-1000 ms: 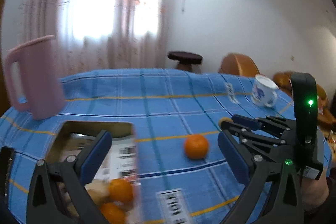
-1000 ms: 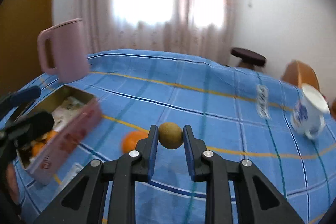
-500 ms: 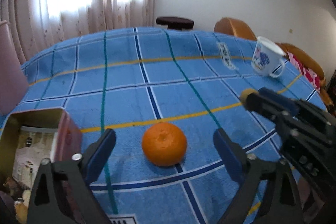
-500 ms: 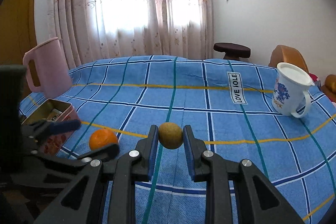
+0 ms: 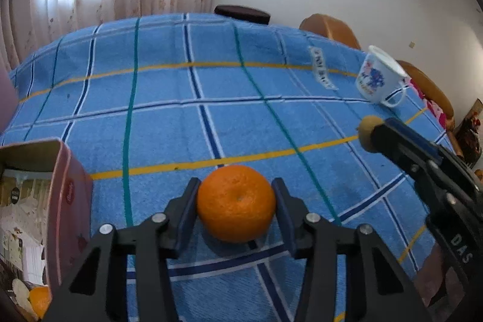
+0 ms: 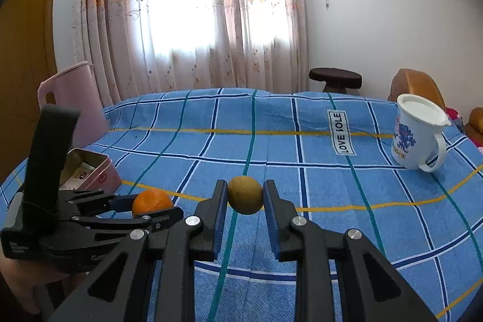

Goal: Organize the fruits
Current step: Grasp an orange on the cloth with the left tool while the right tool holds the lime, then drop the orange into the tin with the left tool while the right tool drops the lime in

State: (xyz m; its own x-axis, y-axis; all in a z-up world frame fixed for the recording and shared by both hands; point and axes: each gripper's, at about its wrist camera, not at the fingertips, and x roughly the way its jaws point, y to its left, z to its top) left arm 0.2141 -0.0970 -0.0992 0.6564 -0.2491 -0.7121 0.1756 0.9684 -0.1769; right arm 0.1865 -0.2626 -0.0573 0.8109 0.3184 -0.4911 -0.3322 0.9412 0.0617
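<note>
My left gripper (image 5: 235,202) is shut on an orange (image 5: 236,202) that rests on the blue checked tablecloth (image 5: 187,116); the orange also shows in the right wrist view (image 6: 151,202), with the left gripper (image 6: 145,208) around it. My right gripper (image 6: 245,195) is shut on a small brown-green round fruit (image 6: 245,194) and holds it above the cloth; it shows at the right of the left wrist view (image 5: 369,138). A pink open tin (image 5: 65,201) at the left holds paper and orange fruit (image 5: 39,301).
A white mug with a blue print (image 6: 418,135) stands at the right. A pink pitcher (image 6: 78,107) stands at the far left behind the tin (image 6: 90,171). A "LOVE JOLE" label (image 6: 341,132) is on the cloth. A stool (image 6: 335,79) and chairs stand beyond the table.
My left gripper moved forward to the orange and closed its jaws on it. My right gripper kept its hold on the brown-green fruit and stayed about where it was.
</note>
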